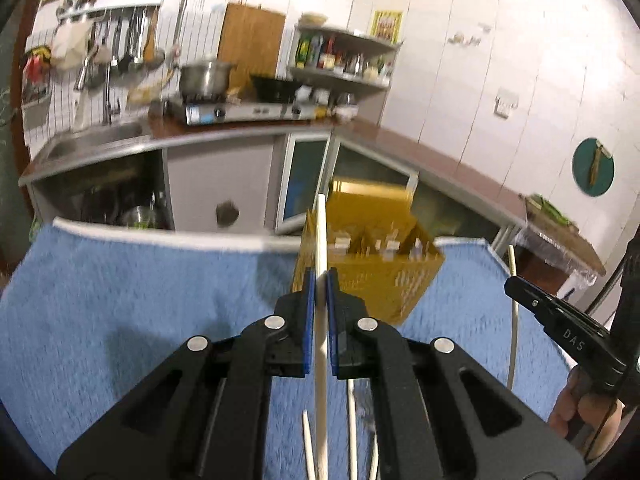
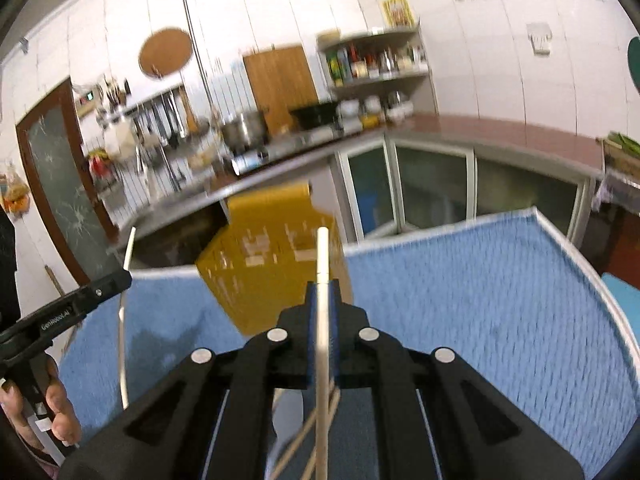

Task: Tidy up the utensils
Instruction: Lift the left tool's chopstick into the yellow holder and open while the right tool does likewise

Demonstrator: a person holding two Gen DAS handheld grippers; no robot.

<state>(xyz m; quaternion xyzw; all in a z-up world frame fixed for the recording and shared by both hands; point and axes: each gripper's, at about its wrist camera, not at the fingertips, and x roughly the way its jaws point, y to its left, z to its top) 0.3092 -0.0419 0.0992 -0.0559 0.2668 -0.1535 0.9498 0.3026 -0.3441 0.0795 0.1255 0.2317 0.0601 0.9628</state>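
Nearest the left wrist camera, the left gripper point(image 1: 320, 280) has its blue pads point(image 1: 307, 320) pinched on a pale chopstick point(image 1: 321, 240), which runs upright between them and stands clear above the fingertips. More loose chopsticks point(image 1: 352, 432) lie below on the blue towel point(image 1: 140, 300). The gripper points forward and slightly downward over the towel. At the right edge of that view, the right gripper point(image 1: 516, 284) juts in, a hand point(image 1: 580, 412) wrapped round its handle. In the right wrist view, that gripper is likewise clamped on its own chopstick point(image 2: 322, 252), held upright. Just beyond both sets of fingertips, a yellow slotted basket point(image 1: 376, 276) sits at the towel's far edge. Farther back runs a kitchen counter point(image 1: 440, 156).
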